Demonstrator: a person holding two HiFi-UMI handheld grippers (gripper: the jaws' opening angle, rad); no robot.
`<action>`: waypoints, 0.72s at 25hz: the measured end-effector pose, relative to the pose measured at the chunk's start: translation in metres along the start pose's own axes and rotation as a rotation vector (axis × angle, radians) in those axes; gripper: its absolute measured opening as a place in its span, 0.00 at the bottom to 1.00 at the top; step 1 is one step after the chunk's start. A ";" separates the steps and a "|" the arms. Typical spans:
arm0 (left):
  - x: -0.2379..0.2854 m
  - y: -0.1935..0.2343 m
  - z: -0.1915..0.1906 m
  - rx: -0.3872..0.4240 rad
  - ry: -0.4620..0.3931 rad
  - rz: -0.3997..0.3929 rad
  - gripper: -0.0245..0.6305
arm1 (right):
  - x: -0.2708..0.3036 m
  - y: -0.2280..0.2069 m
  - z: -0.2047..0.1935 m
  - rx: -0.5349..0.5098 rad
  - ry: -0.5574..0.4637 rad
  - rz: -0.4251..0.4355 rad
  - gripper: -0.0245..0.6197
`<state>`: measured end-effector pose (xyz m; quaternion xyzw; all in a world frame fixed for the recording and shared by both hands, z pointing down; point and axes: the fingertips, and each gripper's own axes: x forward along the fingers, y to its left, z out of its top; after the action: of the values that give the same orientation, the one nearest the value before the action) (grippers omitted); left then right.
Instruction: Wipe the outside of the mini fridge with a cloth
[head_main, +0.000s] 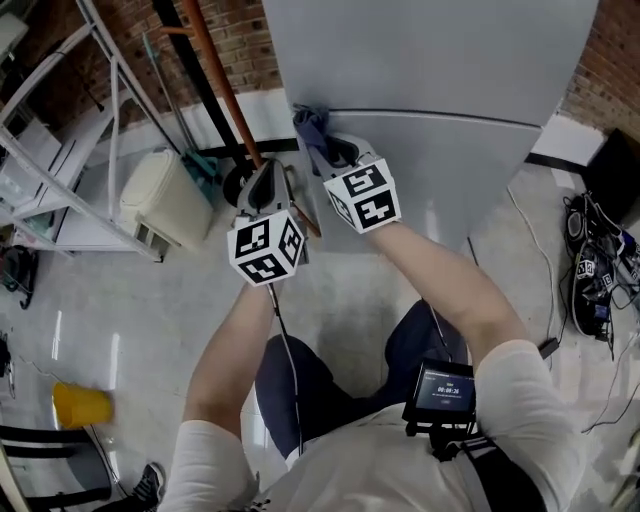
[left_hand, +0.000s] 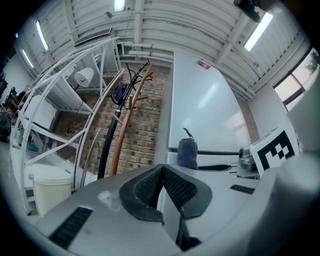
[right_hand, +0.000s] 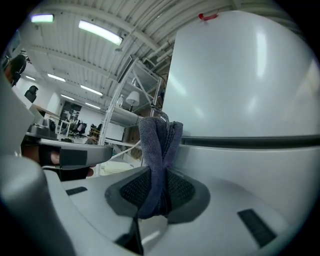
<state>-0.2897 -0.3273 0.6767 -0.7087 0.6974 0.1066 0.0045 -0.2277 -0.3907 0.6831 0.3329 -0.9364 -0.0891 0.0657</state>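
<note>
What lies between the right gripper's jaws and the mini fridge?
Only the blue cloth: the right gripper pinches it, its free end pointing at the mini fridge. The right gripper view shows this.

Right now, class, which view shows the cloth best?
The right gripper view: the cloth fills the centre, pinched in the right tool. The left gripper view shows the cloth small and far; the head view, only a tuft by the fridge.
</note>
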 end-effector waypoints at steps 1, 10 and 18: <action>-0.001 -0.003 -0.001 0.000 0.002 -0.005 0.04 | -0.004 -0.003 -0.001 0.001 0.002 -0.008 0.18; 0.013 -0.063 -0.013 -0.009 0.009 -0.125 0.04 | -0.057 -0.056 -0.018 -0.003 0.017 -0.109 0.18; 0.031 -0.128 -0.032 -0.021 0.039 -0.229 0.04 | -0.111 -0.114 -0.044 0.019 0.041 -0.197 0.18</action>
<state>-0.1586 -0.3594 0.6853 -0.7856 0.6108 0.0988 -0.0045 -0.0644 -0.4120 0.6954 0.4257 -0.8984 -0.0795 0.0728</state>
